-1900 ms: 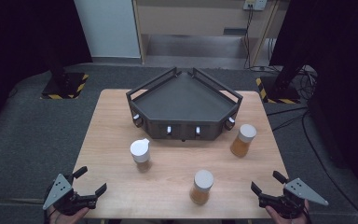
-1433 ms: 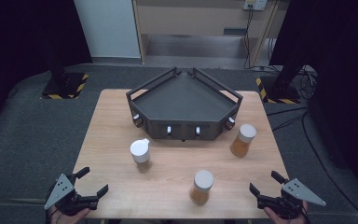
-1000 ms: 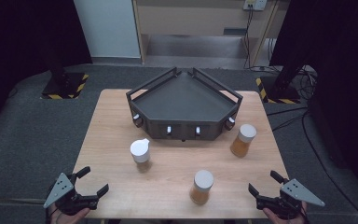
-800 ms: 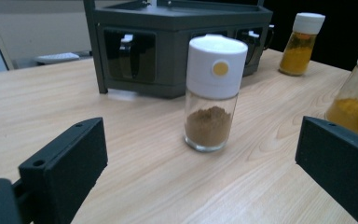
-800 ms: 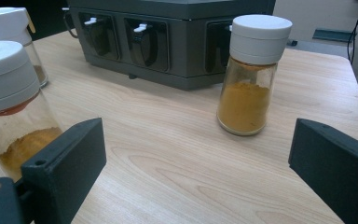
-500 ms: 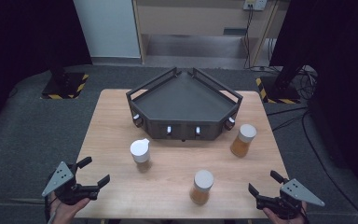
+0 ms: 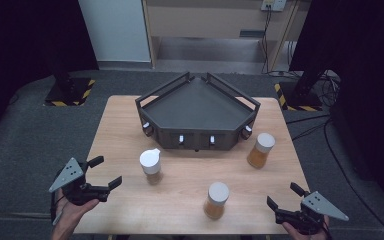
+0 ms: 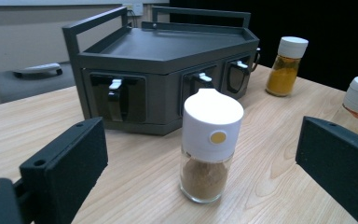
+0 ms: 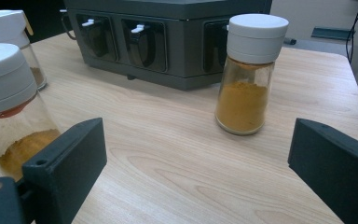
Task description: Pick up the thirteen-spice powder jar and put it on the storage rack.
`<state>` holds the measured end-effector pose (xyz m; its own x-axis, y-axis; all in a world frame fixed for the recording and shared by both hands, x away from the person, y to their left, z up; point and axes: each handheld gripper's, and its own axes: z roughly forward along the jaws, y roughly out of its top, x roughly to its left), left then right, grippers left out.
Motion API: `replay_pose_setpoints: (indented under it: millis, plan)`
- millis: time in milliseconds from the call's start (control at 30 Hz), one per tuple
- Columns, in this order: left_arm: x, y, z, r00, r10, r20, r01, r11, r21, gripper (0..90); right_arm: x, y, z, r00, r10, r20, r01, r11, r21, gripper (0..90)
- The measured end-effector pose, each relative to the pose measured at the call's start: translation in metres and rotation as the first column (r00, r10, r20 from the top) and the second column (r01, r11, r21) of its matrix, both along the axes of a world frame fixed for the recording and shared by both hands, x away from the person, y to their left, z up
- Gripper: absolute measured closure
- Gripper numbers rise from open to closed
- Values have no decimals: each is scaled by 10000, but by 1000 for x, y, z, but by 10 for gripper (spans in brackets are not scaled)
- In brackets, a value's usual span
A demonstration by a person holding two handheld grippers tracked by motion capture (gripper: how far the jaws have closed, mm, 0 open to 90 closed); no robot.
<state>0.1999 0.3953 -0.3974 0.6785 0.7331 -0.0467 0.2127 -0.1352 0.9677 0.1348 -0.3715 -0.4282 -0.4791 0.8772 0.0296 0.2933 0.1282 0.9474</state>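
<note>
Three spice jars stand on the wooden table (image 7: pixel 125 125) in front of a dark grey angular rack (image 7: pixel 196 107). A white flip-top jar of brown powder (image 7: pixel 150 166) (image 8: pixel 211 144) is at the left. A white-capped jar of orange powder (image 7: pixel 216 200) (image 9: pixel 9 107) is near the front, and another (image 7: pixel 260 150) (image 9: pixel 249 74) stands at the right. My left gripper (image 7: pixel 106 171) is open at the table's front left corner, its jaws facing the flip-top jar from a short distance. My right gripper (image 7: pixel 284 195) is open at the front right corner, its jaws wide apart and facing the right-hand jar.
The rack (image 8: pixel 168 51) has a raised rail round its flat top and several hook-like handles along its front face. Bare wood lies between the jars. Dark carpet surrounds the table, and two black stands with striped bases (image 7: pixel 67 92) stand behind it.
My left gripper has risen and moved forward and in toward the table's corner, closer to the flip-top jar. The right gripper has barely shifted. The jars have not moved.
</note>
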Motion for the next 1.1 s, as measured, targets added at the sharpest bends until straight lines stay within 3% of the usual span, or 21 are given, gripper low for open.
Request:
replay_pose_setpoints:
  millis: [633,1100]
  plan:
    - [46,-30,8,9954,-896,-331,910,9950,421,11,0,-2,0,10000,24,15,-24,10000,29,46]
    - [73,-55,-1,9899,-1200,-750,1251,9899,668,14,-1,-3,-1,10000,59,12,-59,9999,102,49]
